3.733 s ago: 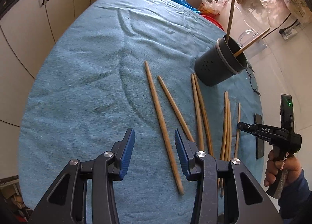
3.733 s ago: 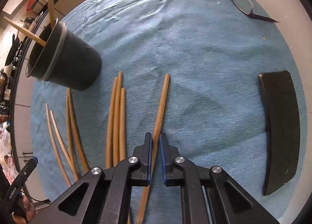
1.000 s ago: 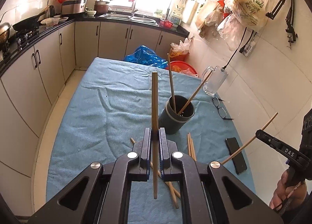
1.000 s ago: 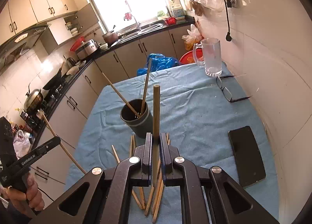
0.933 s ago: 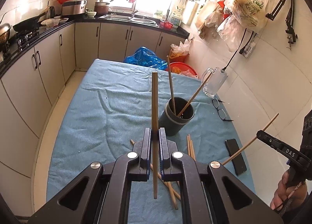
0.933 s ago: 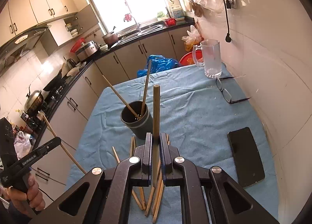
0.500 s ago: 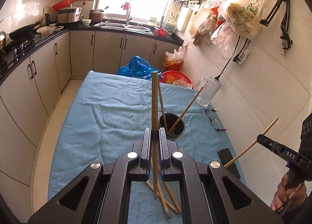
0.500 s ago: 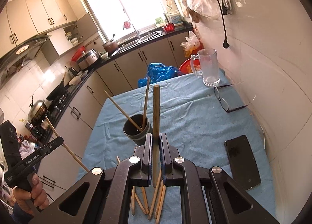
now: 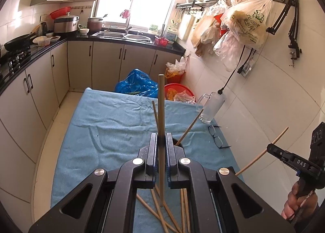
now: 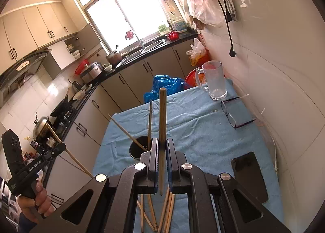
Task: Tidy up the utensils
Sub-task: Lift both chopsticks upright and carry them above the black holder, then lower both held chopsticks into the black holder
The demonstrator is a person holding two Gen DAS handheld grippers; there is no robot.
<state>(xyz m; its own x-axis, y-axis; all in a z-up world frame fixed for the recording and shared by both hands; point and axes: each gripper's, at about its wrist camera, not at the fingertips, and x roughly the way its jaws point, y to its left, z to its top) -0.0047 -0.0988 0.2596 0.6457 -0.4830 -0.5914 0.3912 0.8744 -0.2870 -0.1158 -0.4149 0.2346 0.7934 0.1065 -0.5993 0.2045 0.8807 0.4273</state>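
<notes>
While the left gripper (image 9: pixel 161 147) pinches 1 upright chopstick (image 9: pixel 161 111), the right gripper (image 10: pixel 161 149) clamps another chopstick (image 10: pixel 162 115) (both jaws narrow).

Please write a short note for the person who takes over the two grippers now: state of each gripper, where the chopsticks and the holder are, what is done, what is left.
Left gripper: shut on one wooden chopstick, held upright above the table.
Right gripper: shut on another wooden chopstick, also upright.
The dark round utensil holder stands on the blue table cloth, just beyond both grippers.
Done: two chopsticks already lean inside the holder.
Left: drop both held chopsticks into the holder, then collect the loose chopsticks on the cloth beneath the grippers.
Nearby, not part of the job: black phone, eyeglasses, glass mug.
</notes>
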